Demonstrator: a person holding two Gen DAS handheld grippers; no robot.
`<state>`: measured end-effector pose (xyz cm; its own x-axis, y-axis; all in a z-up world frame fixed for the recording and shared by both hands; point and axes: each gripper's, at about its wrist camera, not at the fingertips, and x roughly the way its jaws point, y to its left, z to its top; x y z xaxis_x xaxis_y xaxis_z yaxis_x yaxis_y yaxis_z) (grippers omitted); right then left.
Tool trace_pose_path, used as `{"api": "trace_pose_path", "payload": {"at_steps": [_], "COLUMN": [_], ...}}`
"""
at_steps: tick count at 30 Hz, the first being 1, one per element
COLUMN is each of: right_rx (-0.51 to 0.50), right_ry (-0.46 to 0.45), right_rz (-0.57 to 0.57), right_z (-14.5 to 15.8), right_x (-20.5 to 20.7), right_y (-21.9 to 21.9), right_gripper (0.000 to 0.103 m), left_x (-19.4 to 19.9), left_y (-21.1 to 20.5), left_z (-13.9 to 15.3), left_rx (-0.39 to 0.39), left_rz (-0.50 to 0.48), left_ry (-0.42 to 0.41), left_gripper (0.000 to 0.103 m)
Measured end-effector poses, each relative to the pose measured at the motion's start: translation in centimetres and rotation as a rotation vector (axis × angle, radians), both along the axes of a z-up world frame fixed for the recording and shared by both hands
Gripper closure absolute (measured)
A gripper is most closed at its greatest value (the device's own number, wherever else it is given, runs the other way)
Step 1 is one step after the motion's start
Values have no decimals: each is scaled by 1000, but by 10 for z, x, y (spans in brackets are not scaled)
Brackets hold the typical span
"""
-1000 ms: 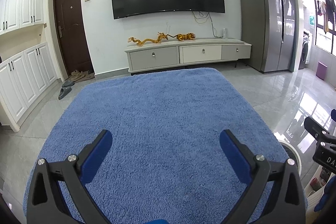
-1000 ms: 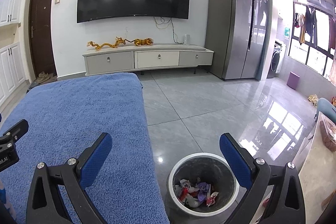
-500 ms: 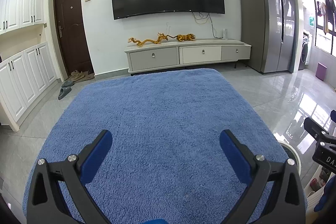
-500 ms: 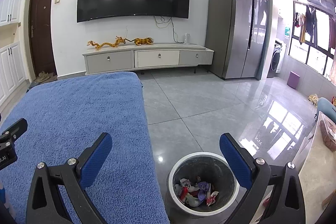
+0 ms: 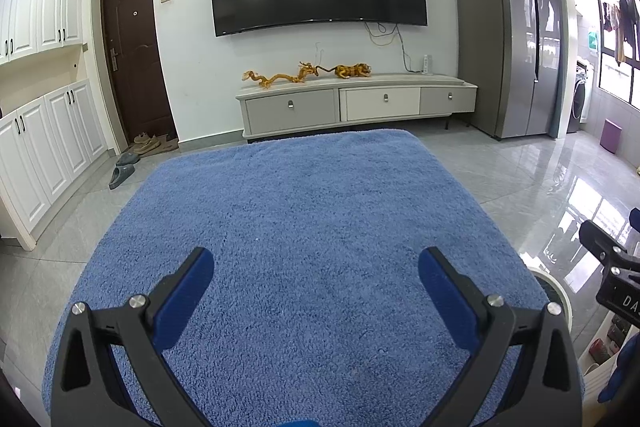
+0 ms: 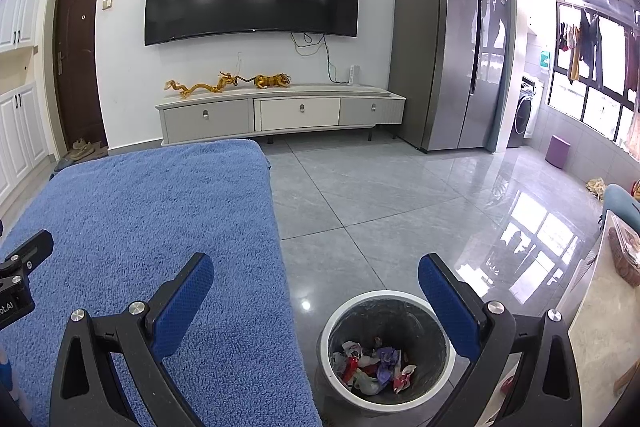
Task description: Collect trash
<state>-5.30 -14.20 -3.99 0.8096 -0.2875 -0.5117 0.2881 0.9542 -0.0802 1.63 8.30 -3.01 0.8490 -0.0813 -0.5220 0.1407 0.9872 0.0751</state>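
left gripper point(image 5: 316, 267) spread, empty over rug point(image 5: 304, 211) | right gripper point(image 6: 316, 275) spread, empty, above bin point(image 6: 335, 379) beside rug | wrappers point(image 6: 374, 363) binned; rug looks bare, scan before stopping

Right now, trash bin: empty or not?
Not empty. The trash bin stands upright on the floor, with crumpled wrappers covering its bottom; well short of full.

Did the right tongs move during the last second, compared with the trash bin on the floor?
No. The right tongs are open over the same spot, and the trash bin sits at the same place between their fingers, as does the blue towel edge.
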Motion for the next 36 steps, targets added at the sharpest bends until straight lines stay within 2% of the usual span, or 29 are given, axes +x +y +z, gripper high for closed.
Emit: {"api": "trace_pose_path", "payload": {"at_steps": [36], "right_rx": [11], "right_ry": [3], "right_rz": [-6], "right_z": [-4], "right_x": [-4], "right_y": [-2], "right_gripper": [0], "left_x": [2], "left_y": [-4], "left_z": [-4], "left_rx": [9], "left_rz": [-23], "left_ry": [16], "left_gripper": [0]}}
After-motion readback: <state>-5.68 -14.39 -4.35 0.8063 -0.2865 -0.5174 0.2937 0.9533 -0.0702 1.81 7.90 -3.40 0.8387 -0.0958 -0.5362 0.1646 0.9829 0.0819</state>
